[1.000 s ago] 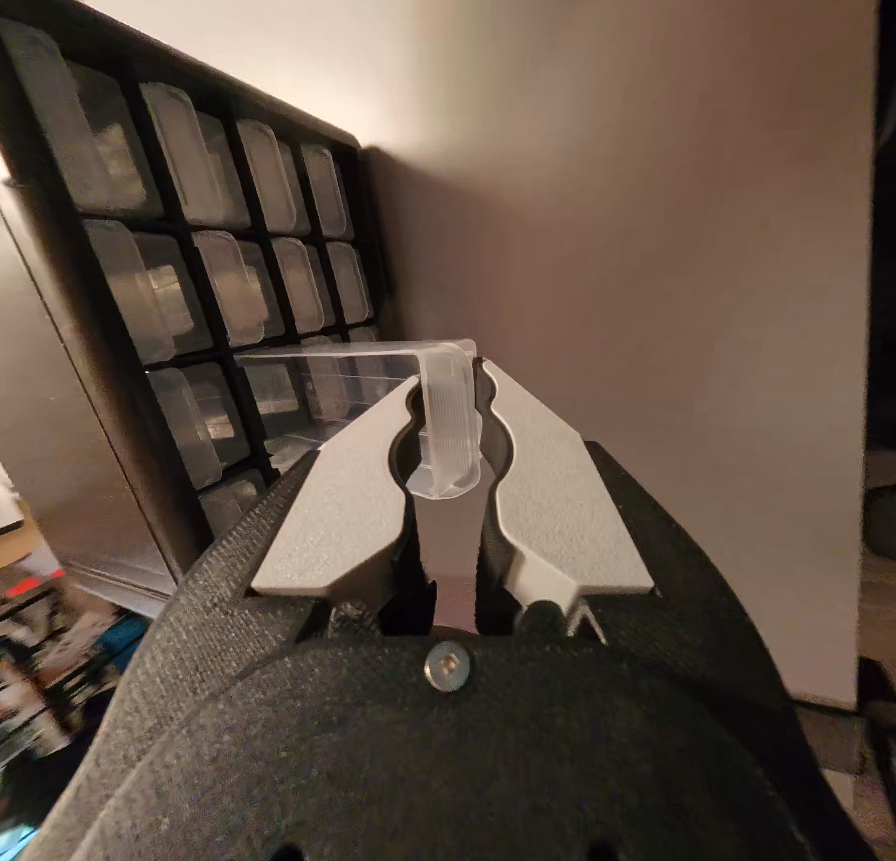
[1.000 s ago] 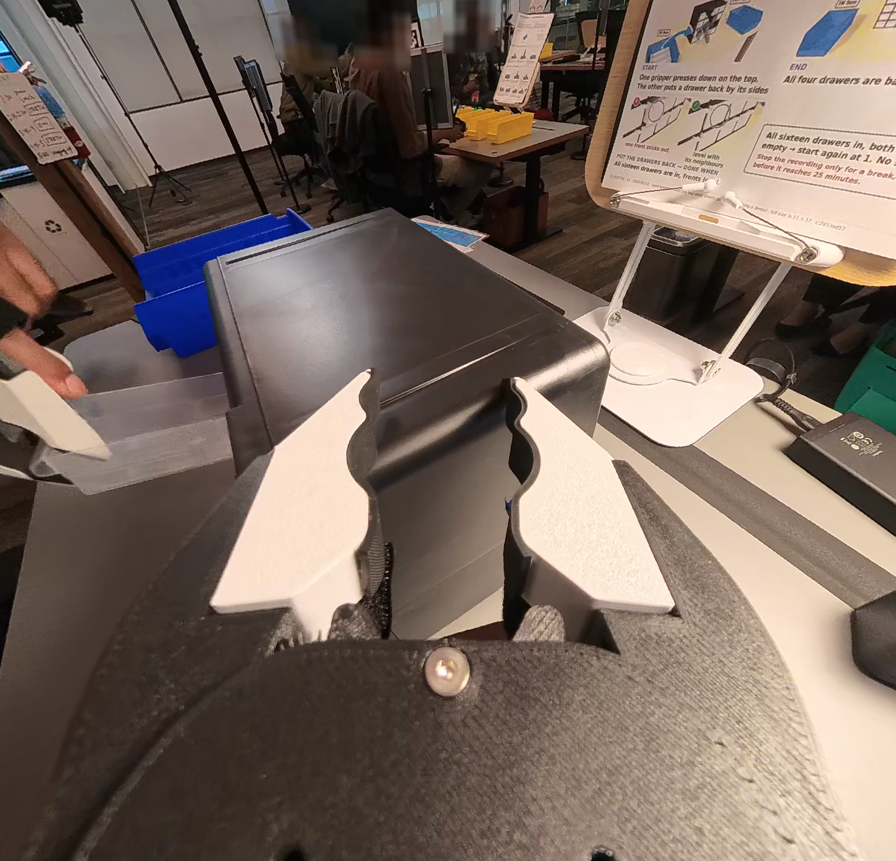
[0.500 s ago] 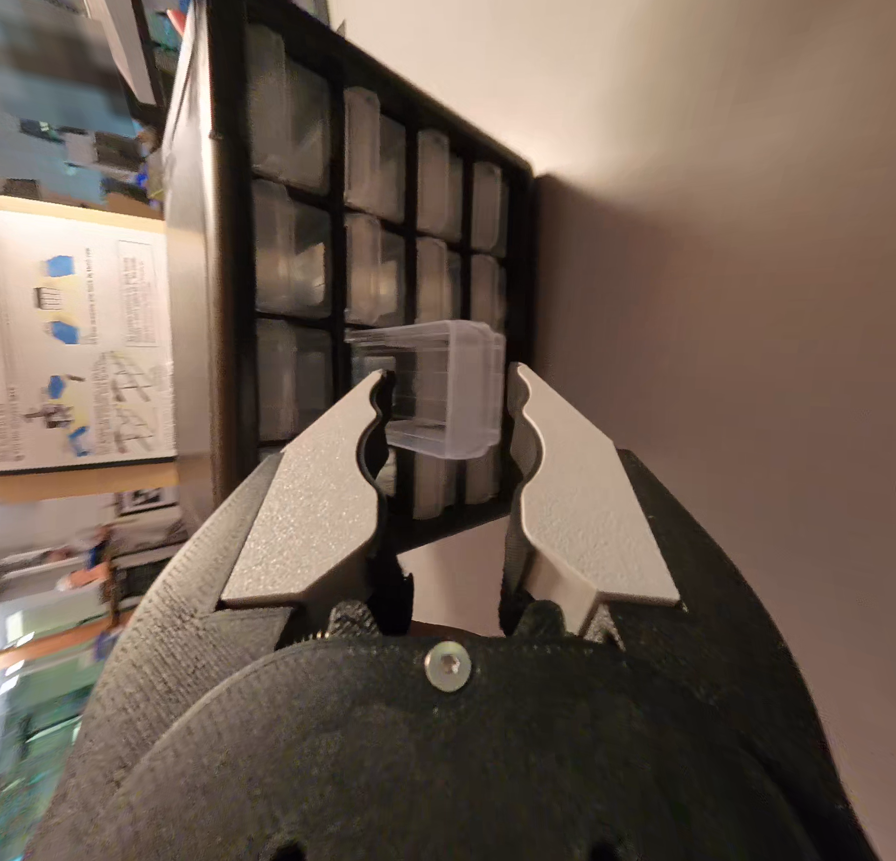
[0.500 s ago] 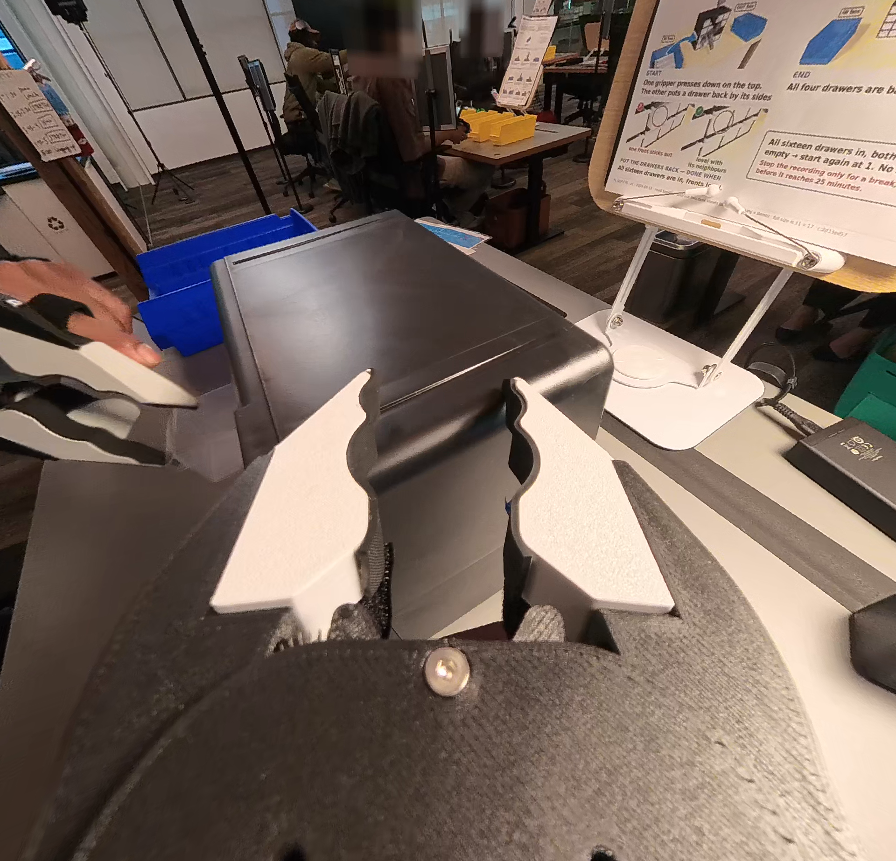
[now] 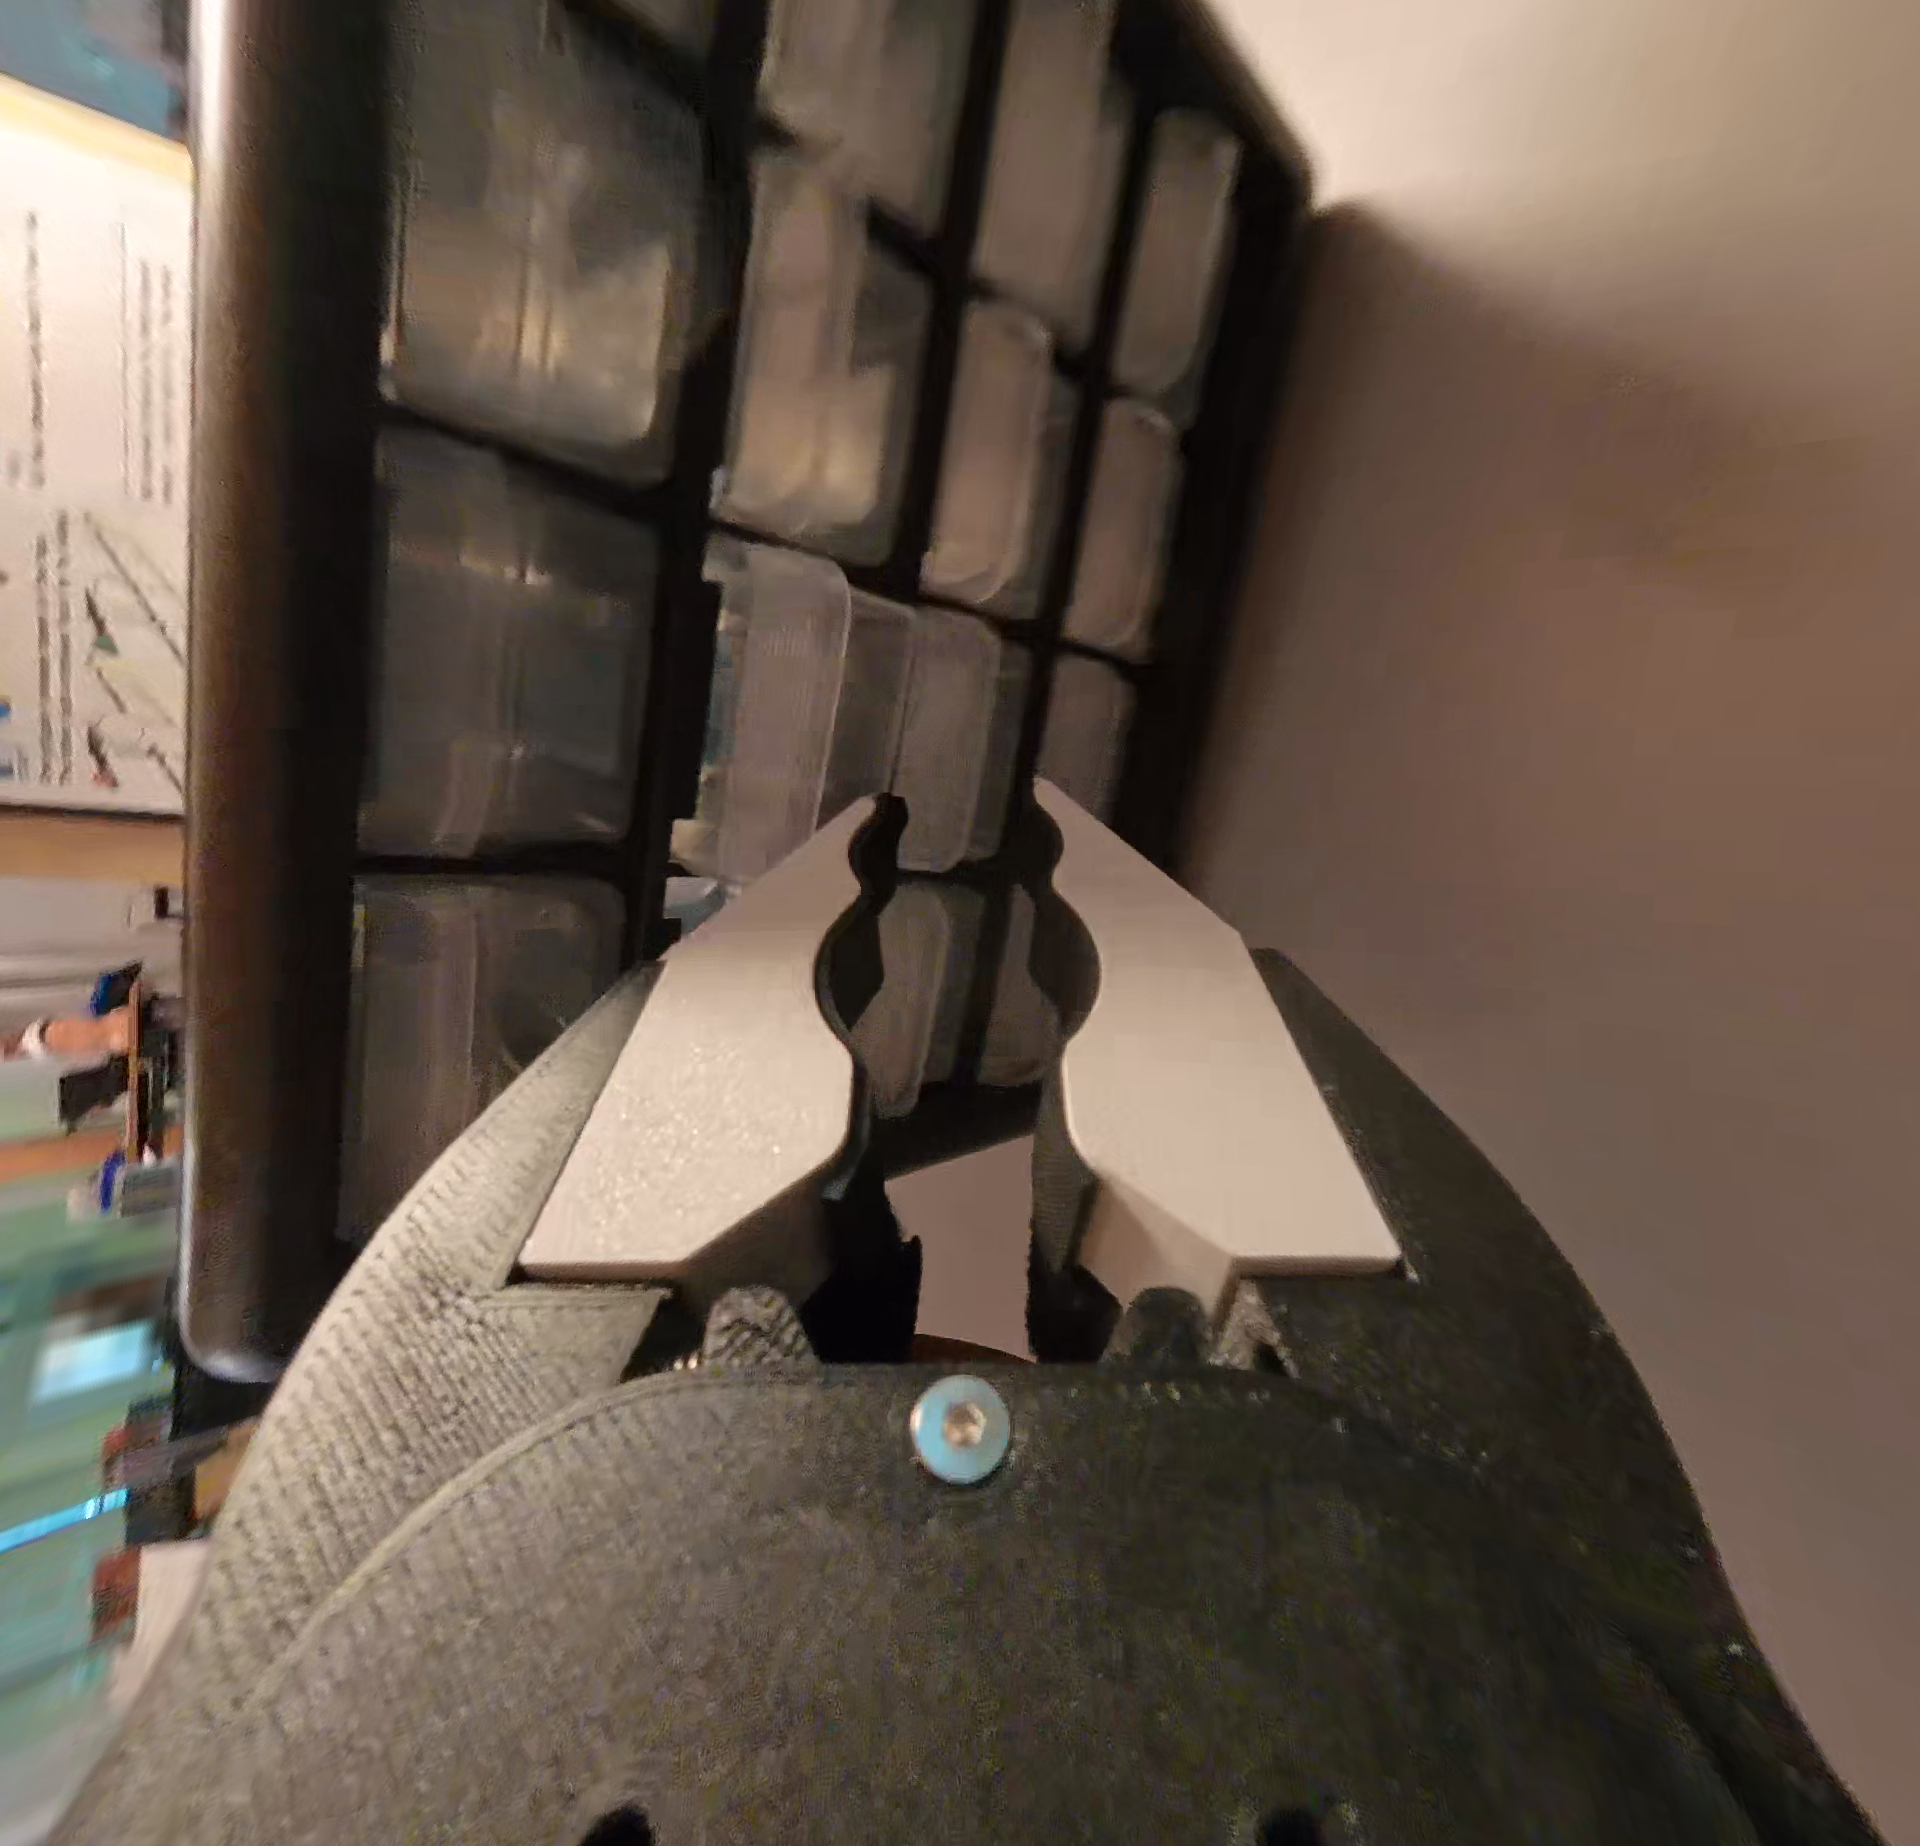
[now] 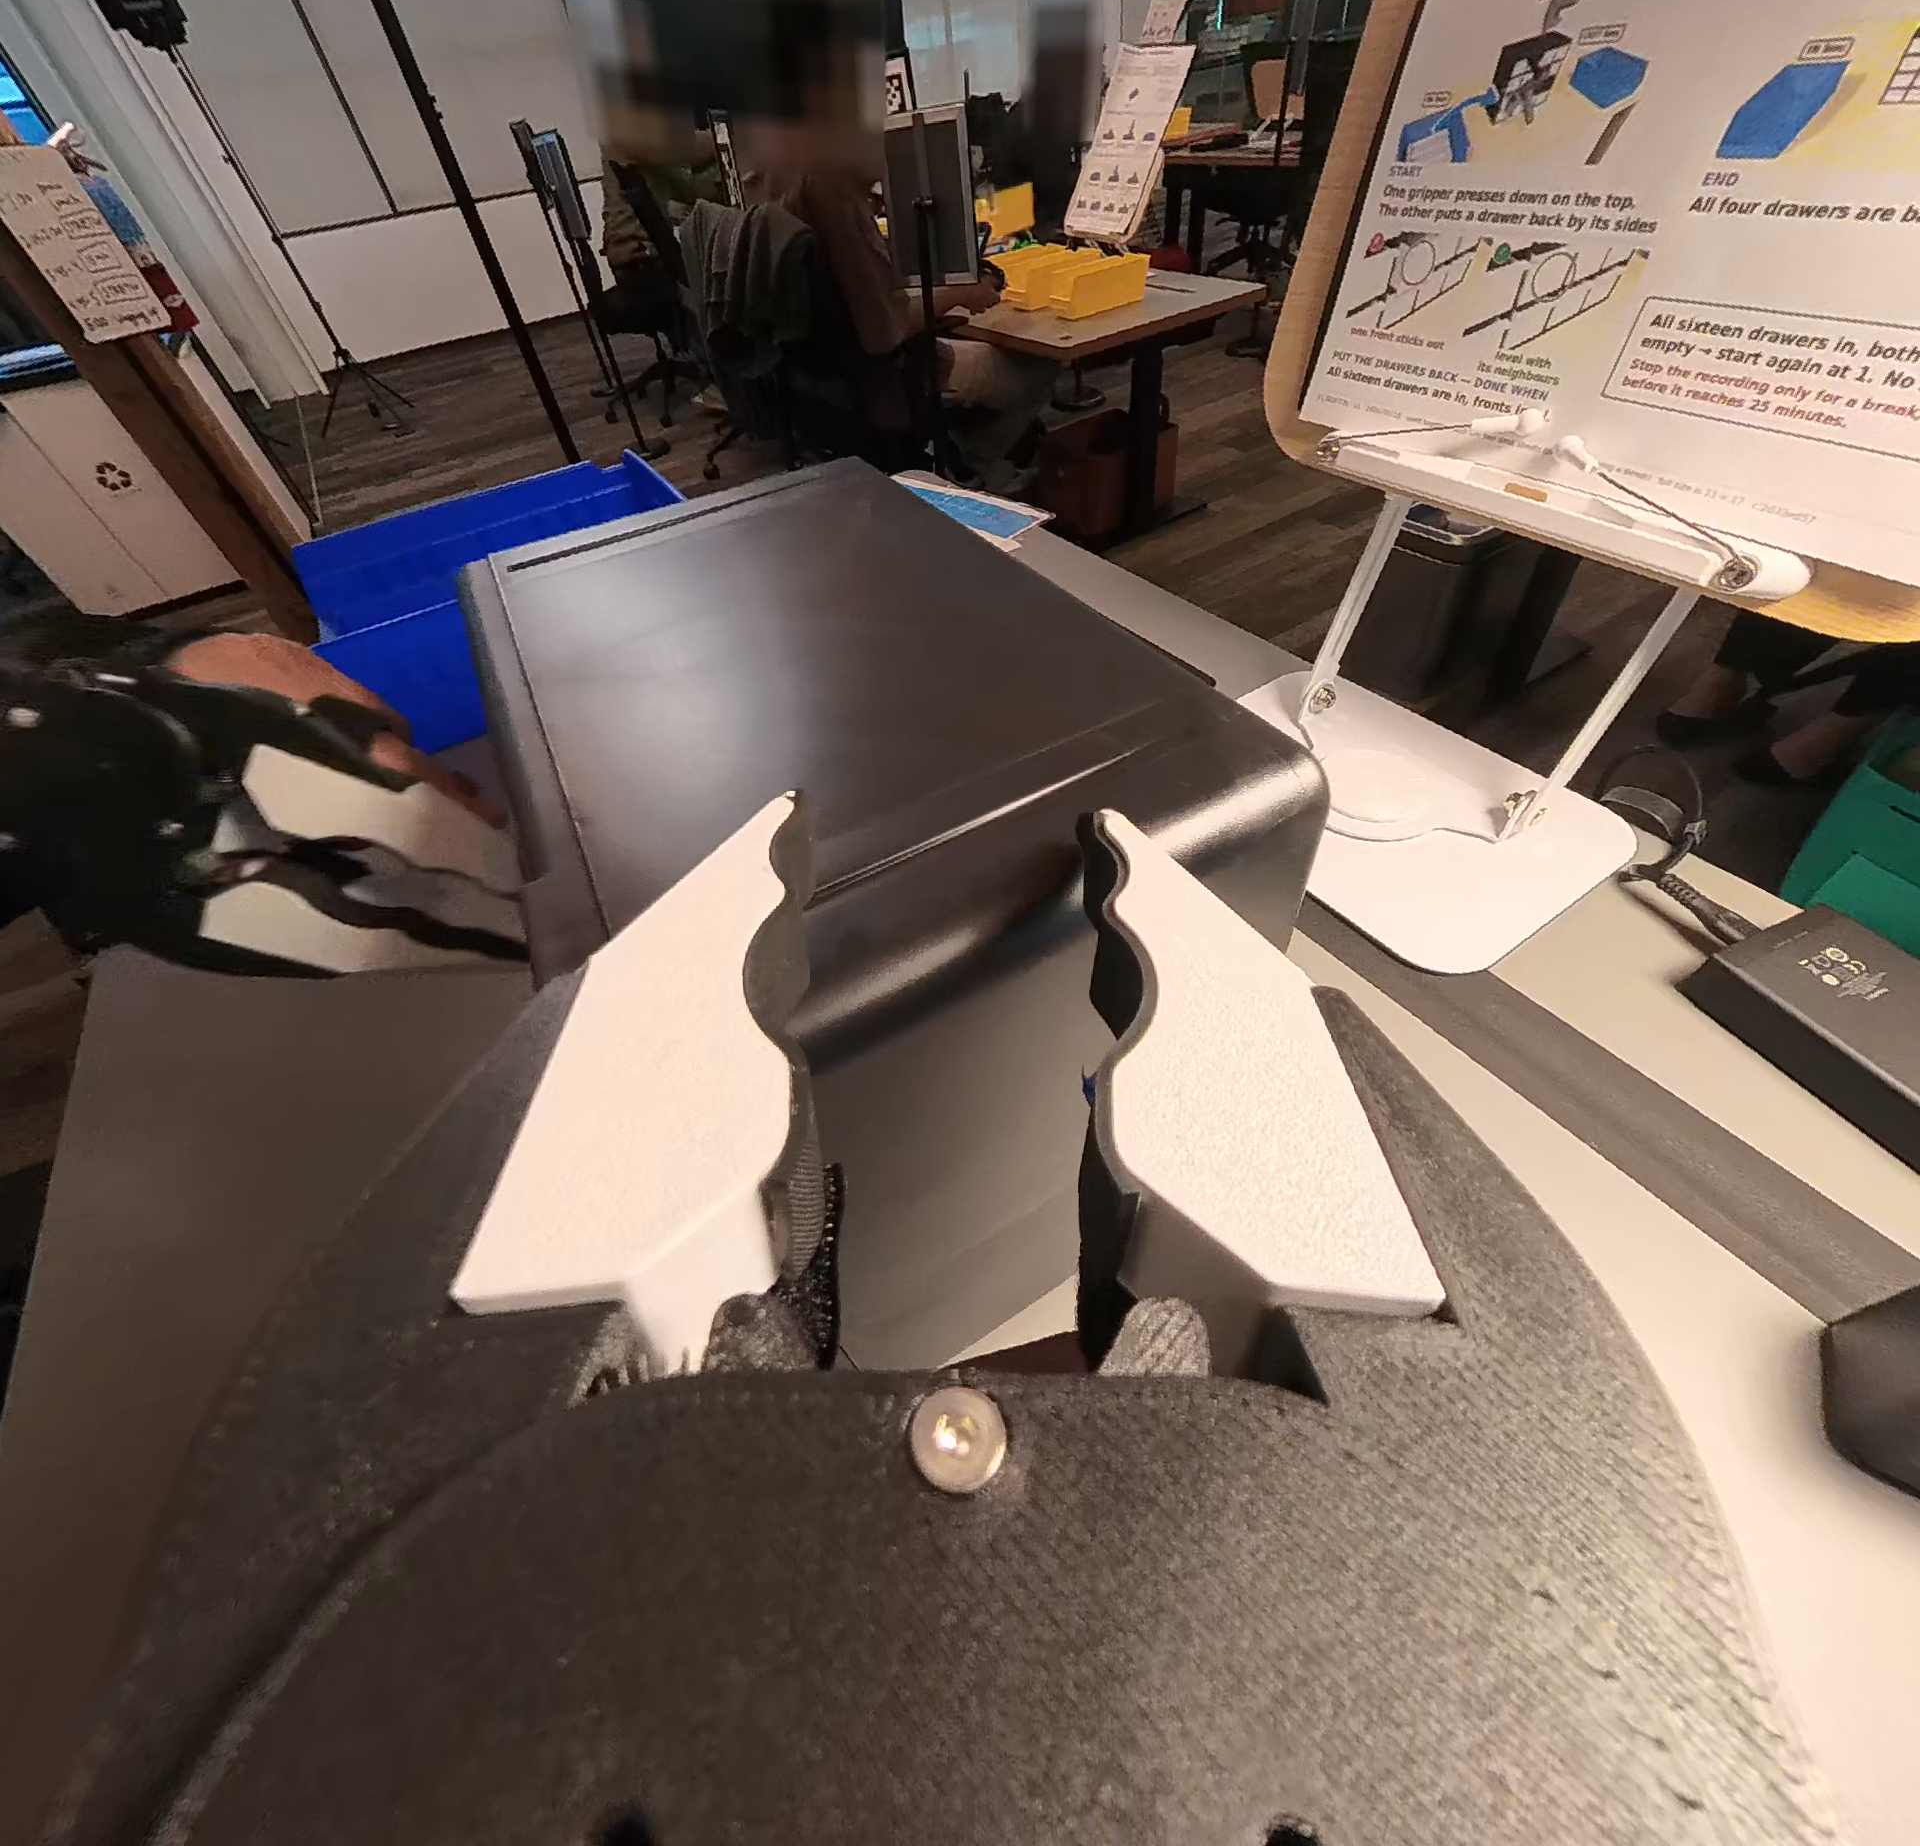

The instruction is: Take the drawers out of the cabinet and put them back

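Observation:
The black cabinet fills the left wrist view, its slots filled with clear drawers. One clear drawer in the third row sticks out a little past its neighbours. My left gripper is right in front of the cabinet face, just right of that drawer. Its fingers stand a little apart with nothing between them. It also shows at the cabinet's front in the right wrist view, held by a hand. My right gripper is open and empty, its fingertips at the near edge of the cabinet's top.
Blue bins stand behind the cabinet on the left. An instruction board on a white stand is to the right, with a black box beside it. A plain beige panel faces the cabinet's front. People sit at desks in the background.
My left gripper let go of the drawer's handle and opened. The drawer went from pulled far out to nearly in its slot. The gripper rolled, came closer, and its jaws narrowed on nothing. The right gripper stayed put.

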Action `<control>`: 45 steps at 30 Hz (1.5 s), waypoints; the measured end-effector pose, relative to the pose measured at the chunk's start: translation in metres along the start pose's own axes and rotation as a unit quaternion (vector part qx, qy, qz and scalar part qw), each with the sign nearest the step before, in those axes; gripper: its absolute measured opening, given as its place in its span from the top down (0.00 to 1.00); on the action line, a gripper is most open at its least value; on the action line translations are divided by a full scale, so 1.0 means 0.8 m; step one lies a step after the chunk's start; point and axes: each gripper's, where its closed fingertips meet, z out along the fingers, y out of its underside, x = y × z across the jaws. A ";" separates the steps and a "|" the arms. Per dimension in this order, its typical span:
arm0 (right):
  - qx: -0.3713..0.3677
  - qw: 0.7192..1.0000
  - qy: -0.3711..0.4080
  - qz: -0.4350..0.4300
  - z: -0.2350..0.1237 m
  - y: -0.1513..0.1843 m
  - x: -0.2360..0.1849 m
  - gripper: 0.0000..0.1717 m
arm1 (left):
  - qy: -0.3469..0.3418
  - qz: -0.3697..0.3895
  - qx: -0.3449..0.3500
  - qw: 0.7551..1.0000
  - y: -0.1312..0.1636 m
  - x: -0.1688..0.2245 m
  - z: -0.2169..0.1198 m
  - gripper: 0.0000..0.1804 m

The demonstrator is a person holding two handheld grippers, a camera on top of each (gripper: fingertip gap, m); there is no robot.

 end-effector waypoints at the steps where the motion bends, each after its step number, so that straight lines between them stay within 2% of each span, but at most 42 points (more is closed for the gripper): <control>1: 0.000 1.000 0.000 -0.001 0.000 0.000 0.000 0.68 | -0.010 -0.010 -0.008 1.000 0.004 -0.006 0.008 0.86; 9: 0.007 1.000 0.004 0.005 -0.004 -0.003 0.007 0.68 | -0.028 -0.076 0.025 0.996 0.000 -0.012 0.024 0.87; 12: 0.004 1.000 0.006 0.005 -0.003 -0.001 0.008 0.68 | -0.004 -0.112 0.040 0.993 -0.006 -0.003 0.023 0.79; 16: 0.003 1.000 0.007 0.001 -0.003 0.000 0.006 0.69 | 0.044 -0.108 0.074 0.990 -0.012 0.018 -0.003 0.78; 19: 0.004 1.000 0.007 0.002 -0.004 -0.001 0.008 0.69 | 0.040 -0.129 0.087 0.987 0.006 0.011 -0.037 0.78; 21: 0.004 1.000 0.008 0.003 -0.004 0.000 0.010 0.69 | 0.015 -0.155 0.078 0.985 0.039 -0.008 -0.060 0.78; 24: 0.003 1.000 0.007 0.006 -0.003 0.001 0.011 0.69 | -0.050 -0.195 0.031 0.979 0.120 -0.051 -0.098 0.78; 27: 0.001 1.000 0.004 0.003 -0.002 0.002 0.007 0.69 | -0.109 -0.235 -0.043 0.965 0.228 -0.091 -0.142 0.78; 30: 0.001 1.000 0.003 0.000 -0.001 0.001 0.004 0.69 | -0.160 -0.274 -0.128 0.940 0.345 -0.119 -0.185 0.78; 32: 0.000 1.000 0.003 -0.001 -0.002 0.001 0.004 0.69 | -0.182 -0.290 -0.178 0.922 0.415 -0.128 -0.204 0.78; 34: 0.000 1.000 0.004 -0.001 -0.002 0.001 0.005 0.69 | -0.180 -0.306 -0.215 0.910 0.468 -0.124 -0.209 0.78; 37: -0.002 1.000 0.008 -0.001 -0.002 0.003 0.008 0.69 | -0.150 -0.301 -0.260 0.905 0.517 -0.111 -0.197 0.76; 45: -0.009 1.000 0.016 0.003 -0.001 0.009 0.017 0.69 | -0.076 -0.264 -0.314 0.909 0.576 -0.107 -0.133 0.74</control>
